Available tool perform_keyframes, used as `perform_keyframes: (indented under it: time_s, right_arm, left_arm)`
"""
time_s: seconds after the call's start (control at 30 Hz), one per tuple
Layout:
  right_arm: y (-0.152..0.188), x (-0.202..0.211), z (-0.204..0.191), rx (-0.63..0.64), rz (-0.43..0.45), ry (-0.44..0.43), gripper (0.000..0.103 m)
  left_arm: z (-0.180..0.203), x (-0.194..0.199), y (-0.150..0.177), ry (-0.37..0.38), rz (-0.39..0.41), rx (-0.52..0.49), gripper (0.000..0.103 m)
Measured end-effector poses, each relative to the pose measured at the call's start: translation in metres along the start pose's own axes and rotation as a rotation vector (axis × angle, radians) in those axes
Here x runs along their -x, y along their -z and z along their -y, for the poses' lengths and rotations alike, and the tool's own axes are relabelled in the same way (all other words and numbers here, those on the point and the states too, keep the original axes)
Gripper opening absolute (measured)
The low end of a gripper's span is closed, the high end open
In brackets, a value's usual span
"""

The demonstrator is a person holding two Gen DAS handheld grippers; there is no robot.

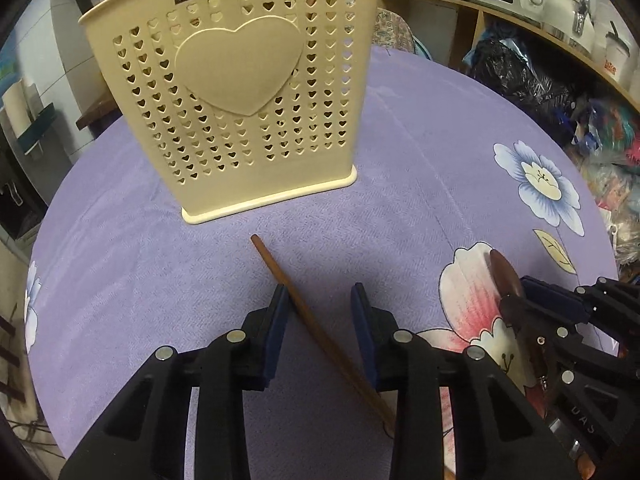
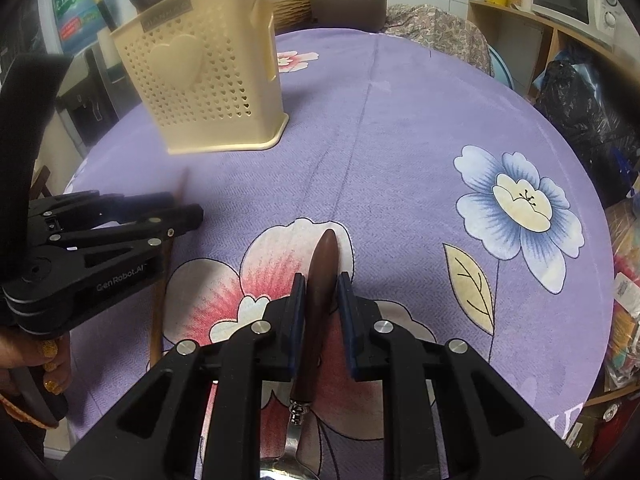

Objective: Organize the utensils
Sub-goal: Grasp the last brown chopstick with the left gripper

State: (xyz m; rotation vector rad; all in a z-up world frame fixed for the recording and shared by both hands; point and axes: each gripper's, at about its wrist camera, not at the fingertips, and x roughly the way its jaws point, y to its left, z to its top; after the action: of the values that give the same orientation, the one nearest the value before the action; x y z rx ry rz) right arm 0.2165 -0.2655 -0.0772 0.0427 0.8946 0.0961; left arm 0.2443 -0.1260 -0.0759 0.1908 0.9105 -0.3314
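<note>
Left gripper [image 1: 320,296] stands part open around the stick [image 1: 320,332], touching one pad; right gripper [image 2: 322,284], at three o'clock, clamps the spoon [image 2: 320,280] handle.

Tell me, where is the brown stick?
The brown stick lies on the purple cloth, between the left gripper's fingers, just before the cream basket.
</note>
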Motion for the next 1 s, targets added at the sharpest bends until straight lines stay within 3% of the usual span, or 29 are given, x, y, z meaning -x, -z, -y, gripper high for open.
perform_keyframes:
  time_s: [0.17,0.37,0.5,0.8,1.0]
  right_arm:
    - [-0.001,-0.001,-0.003,0.009,-0.002,0.01,0.018]
    - [-0.003,-0.004,-0.004,0.018,-0.002,0.012,0.018]
    - [-0.005,-0.006,-0.005,0.024,-0.002,0.011,0.018]
    - [-0.008,-0.007,0.0,0.009,-0.003,-0.024,0.017]
    - [-0.008,-0.006,0.008,-0.031,0.01,-0.081,0.017]
  left_arm:
    - [0.003,0.0,0.001,-0.01,0.01,0.001,0.032]
    - [0.002,0.0,-0.001,-0.026,0.013,-0.004,0.014]
    - [0.0,-0.001,-0.001,-0.02,0.013,-0.007,0.012]
    - [-0.018,0.005,0.004,0.059,0.016,0.064,0.007]
    - [-0.031,0.02,0.009,0.133,0.058,0.136,0.006]
